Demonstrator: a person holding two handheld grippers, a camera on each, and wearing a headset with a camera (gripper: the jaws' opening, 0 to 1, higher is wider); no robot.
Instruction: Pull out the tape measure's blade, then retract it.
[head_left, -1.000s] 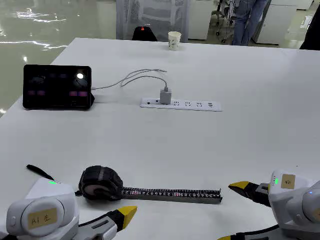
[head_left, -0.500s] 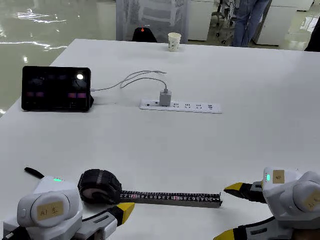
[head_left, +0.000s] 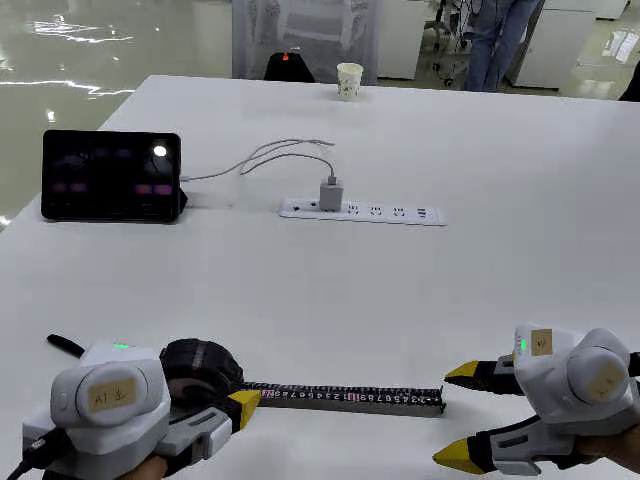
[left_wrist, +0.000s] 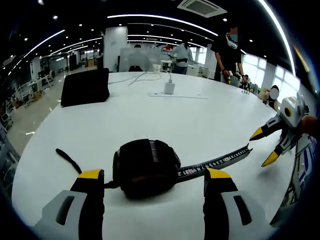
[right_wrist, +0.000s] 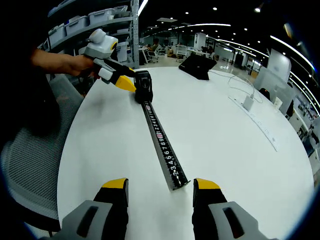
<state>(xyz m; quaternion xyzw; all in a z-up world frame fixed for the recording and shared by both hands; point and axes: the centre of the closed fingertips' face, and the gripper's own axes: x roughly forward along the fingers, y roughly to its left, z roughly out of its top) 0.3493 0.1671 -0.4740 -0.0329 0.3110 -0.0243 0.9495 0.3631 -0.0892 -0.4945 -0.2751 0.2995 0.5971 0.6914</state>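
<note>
Left hand-held gripper (left_wrist: 154, 176), spread, straddles the tape measure (left_wrist: 145, 165); right hand-held gripper (right_wrist: 160, 184), spread, faces its blade (right_wrist: 162, 142).

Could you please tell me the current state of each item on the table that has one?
Black round tape measure case: resting ungripped.
Its black numbered blade: pulled out, lying flat.
Left claw: open, jaws either side of the case.
Right claw: open, near the blade's tip.
Black tablet: propped up, white cable attached.
White charger: plugged into white power strip.
White paper cup: upright.
</note>
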